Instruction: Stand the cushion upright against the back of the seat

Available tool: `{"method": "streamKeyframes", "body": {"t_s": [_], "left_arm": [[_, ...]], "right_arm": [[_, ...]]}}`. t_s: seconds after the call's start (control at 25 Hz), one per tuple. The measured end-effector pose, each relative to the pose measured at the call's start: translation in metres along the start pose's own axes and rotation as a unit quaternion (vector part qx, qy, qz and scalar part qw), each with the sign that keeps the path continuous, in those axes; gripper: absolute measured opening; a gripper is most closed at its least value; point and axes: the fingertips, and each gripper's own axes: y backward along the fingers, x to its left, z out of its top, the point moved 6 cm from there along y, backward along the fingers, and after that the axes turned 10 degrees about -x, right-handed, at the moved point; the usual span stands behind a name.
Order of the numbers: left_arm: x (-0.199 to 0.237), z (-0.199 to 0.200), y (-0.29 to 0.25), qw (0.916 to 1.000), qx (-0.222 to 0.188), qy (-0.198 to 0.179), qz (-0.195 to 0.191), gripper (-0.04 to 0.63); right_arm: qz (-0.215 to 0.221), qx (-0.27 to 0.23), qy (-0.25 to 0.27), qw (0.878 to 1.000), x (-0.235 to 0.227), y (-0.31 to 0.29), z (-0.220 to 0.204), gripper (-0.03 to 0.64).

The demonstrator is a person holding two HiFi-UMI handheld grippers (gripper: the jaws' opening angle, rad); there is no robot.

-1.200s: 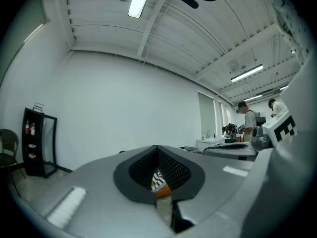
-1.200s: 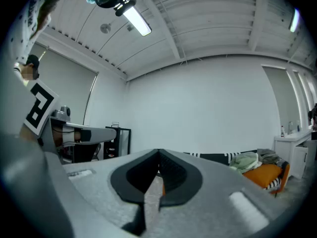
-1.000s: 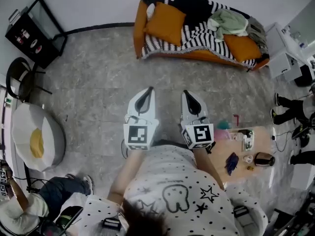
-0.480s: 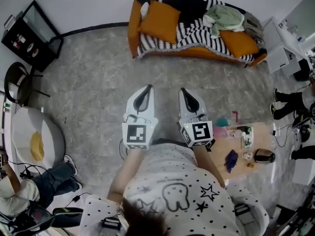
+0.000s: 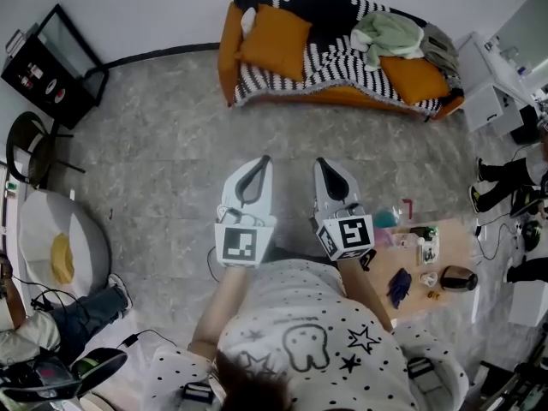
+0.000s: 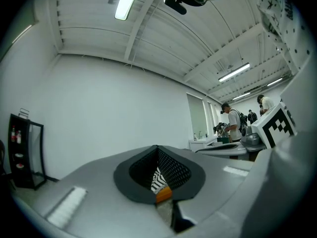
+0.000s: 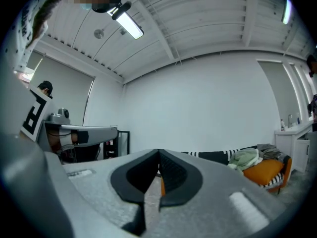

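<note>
Seen from above, a person stands on a grey stone floor holding a gripper in each hand, both pointing level toward a sofa against the far wall. The left gripper and the right gripper each have their jaws pressed together with nothing held; in the left gripper view only a sliver of striped and orange sofa shows past the closed tips.

The sofa runs side to side across the top of the head view, its right end dipping slightly, draped in a black-and-white striped blanket. Two orange cushions sit on it, well apart from both grippers, and which one the task means is not clear. The left cushion is roughly square and turned so its corners point like a diamond, near the sofa's left arm – almost straight ahead of the left gripper. The right cushion appears to lie flatter on the seat, its long axis along the sofa's length, partly under a pale green cloth; it lies ahead and off to the right, nearer the right gripper.

Either cushion probably calls for crossing the open floor first, then opening the jaws to take an edge
</note>
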Motion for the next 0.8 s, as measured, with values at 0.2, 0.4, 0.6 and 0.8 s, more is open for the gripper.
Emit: {"method": "streamKeyframes", "body": {"t_s": [0.2,0.4,0.6,0.8], "left_arm": [[0.012,-0.008,-0.009,0.9999,0.004,0.011,0.009,-0.005],[0.042,-0.011,-0.03,0.9998,0.001,0.015,0.01,-0.005],[0.08,-0.02,-0.062,0.9998,0.008,0.006,0.015,-0.005],[0.113,-0.028,-0.084,0.9991,0.033,0.012,0.026,-0.005]], "right_arm": [[0.002,0.012,-0.005,1.0,-0.005,-0.01,-0.01,-0.002],[0.003,0.017,-0.006,1.0,-0.003,-0.046,-0.018,-0.002],[-0.006,0.011,-0.005,1.0,-0.005,-0.091,-0.016,-0.002],[-0.026,0.009,0.001,1.0,-0.009,-0.122,-0.018,-0.002]]}}
